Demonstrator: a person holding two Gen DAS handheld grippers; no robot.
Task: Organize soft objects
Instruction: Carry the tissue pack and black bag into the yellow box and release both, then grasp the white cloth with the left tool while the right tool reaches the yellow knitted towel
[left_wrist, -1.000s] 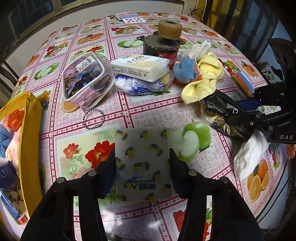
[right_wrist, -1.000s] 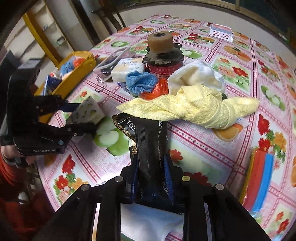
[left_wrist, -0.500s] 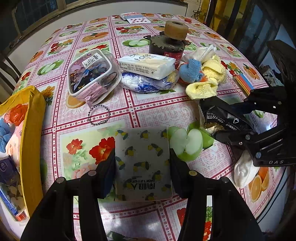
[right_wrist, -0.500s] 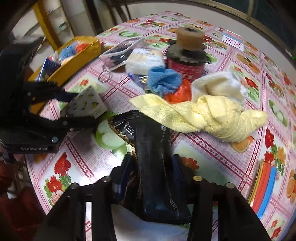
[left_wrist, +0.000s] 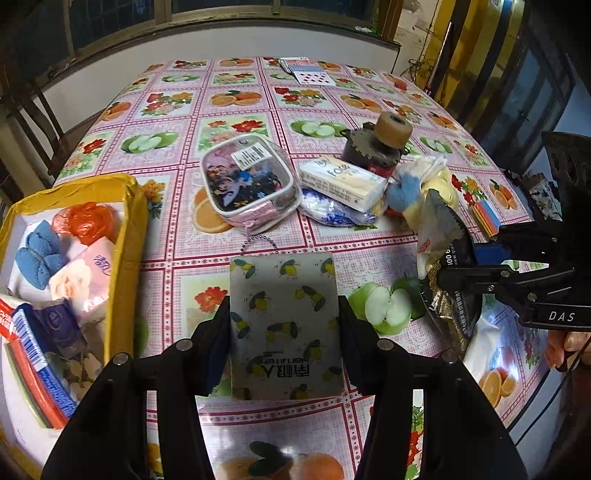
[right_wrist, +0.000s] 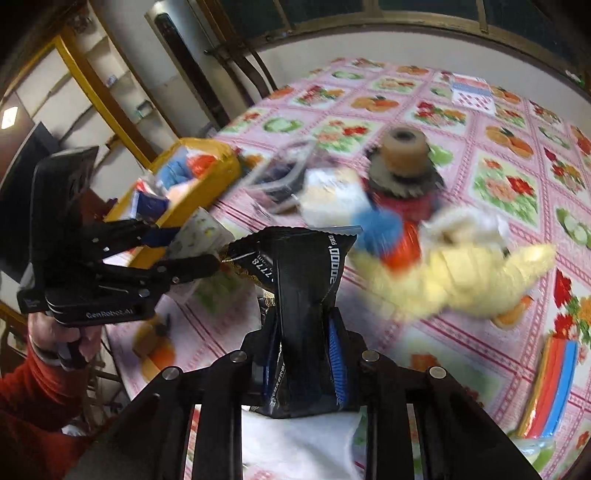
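Left hand-held gripper (left_wrist: 283, 325) clamped the grey lemon-print soft tissue pack (left_wrist: 283, 325) above the table (left_wrist: 177, 236); right hand-held gripper (right_wrist: 303, 343) pinched a crinkly black foil pouch (right_wrist: 303, 295). Both looked light and squashy, so mid-body grips seemed fine.

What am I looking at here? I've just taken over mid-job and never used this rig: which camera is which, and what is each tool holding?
These are two hand-held tools, each with a fisheye camera looking along its fingers. In the left wrist view, the left tool is shut on a tissue pack printed with lemons, above the flowered tablecloth. To its left stands a yellow box already holding soft items. In the right wrist view, which is blurred, the right tool is shut on a black foil packet. On the table lie a yellow towel, a blue cloth, a white tissue pack, a clear pouch and a dark jar.
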